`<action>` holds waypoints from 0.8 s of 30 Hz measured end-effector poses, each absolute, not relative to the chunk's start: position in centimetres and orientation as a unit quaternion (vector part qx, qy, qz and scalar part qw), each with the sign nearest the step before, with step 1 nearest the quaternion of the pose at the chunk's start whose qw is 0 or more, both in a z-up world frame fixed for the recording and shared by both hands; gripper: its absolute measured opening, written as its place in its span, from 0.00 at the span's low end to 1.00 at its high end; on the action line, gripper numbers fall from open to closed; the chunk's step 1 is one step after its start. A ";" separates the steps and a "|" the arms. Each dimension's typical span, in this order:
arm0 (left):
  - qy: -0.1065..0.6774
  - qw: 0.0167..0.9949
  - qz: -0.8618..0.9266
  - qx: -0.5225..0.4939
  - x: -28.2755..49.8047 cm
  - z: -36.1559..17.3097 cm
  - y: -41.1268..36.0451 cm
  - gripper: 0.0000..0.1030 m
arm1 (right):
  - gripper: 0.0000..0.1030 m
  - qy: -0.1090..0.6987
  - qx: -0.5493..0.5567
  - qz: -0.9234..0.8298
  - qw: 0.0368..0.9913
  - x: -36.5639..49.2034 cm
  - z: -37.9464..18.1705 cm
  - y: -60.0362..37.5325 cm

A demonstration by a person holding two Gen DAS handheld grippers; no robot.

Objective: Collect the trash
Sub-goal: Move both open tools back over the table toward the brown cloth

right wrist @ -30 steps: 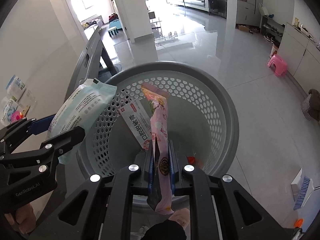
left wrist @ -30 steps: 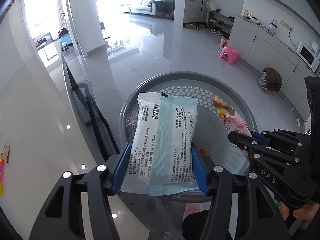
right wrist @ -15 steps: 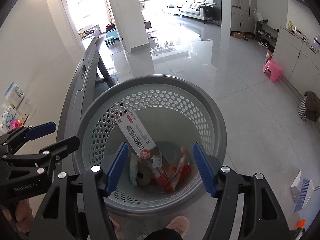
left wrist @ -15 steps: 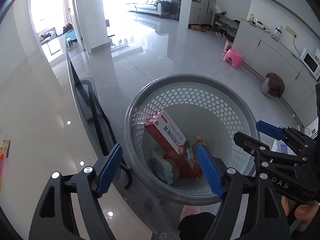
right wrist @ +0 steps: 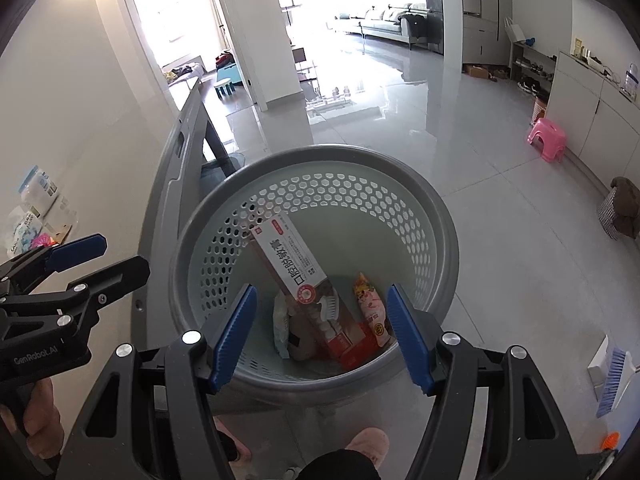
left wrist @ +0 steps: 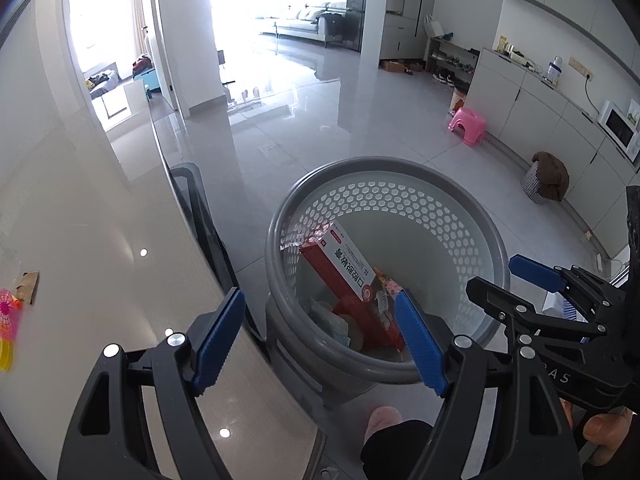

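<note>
I am holding my left claw [left wrist: 320,334] above the near rim of the grey perforated trash basket [right wrist: 436,216], its blue pads standing wide apart with nothing between them. My right claw [right wrist: 322,336] is hovering over the same basket, its pads also spread and gripping nothing. The trash is lying inside the basket: a red-and-white toothpaste box [right wrist: 298,266] is leaning against the inner wall, a pink snack wrapper [right wrist: 370,308] is resting beside it at the bottom, and a pale blue-green packet [right wrist: 281,326] is sitting on the box's other side, partly hidden. The basket is standing on the glossy tiled floor [right wrist: 400,120] just beside the white surface [left wrist: 80,240], where a few small colourful scraps [left wrist: 8,312] are lying near its edge.
</note>
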State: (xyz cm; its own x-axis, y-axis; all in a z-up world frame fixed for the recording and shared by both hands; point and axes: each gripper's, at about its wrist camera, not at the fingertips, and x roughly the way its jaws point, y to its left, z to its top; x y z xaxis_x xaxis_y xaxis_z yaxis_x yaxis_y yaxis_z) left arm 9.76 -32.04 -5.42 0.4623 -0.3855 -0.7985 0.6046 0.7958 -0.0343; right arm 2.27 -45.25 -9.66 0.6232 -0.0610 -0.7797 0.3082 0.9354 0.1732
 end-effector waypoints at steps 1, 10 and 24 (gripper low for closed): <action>0.426 0.847 -0.292 0.126 9.6 -5.2 -31.7 0.73 | 0.63 0.419 0.145 -0.103 0.891 2.0 -9.4 -45.0; 0.407 0.866 -0.272 0.104 8.2 -3.2 -26.6 0.75 | 0.69 0.376 0.128 -0.085 0.914 -0.3 -6.4 -40.6; 0.374 0.914 -0.144 0.059 6.8 -1.7 -10.7 0.90 | 0.80 0.330 0.093 -0.021 0.939 0.1 -3.8 -29.5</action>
State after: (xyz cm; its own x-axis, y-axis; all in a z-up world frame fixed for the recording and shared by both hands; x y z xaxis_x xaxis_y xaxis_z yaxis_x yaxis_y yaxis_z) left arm 6.81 -10.74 -1.67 0.6784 -0.2185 -0.7015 0.3067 0.9518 0.0001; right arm 0.10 -29.49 -3.81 0.7817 0.0213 -0.6232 0.1009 0.9819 0.1602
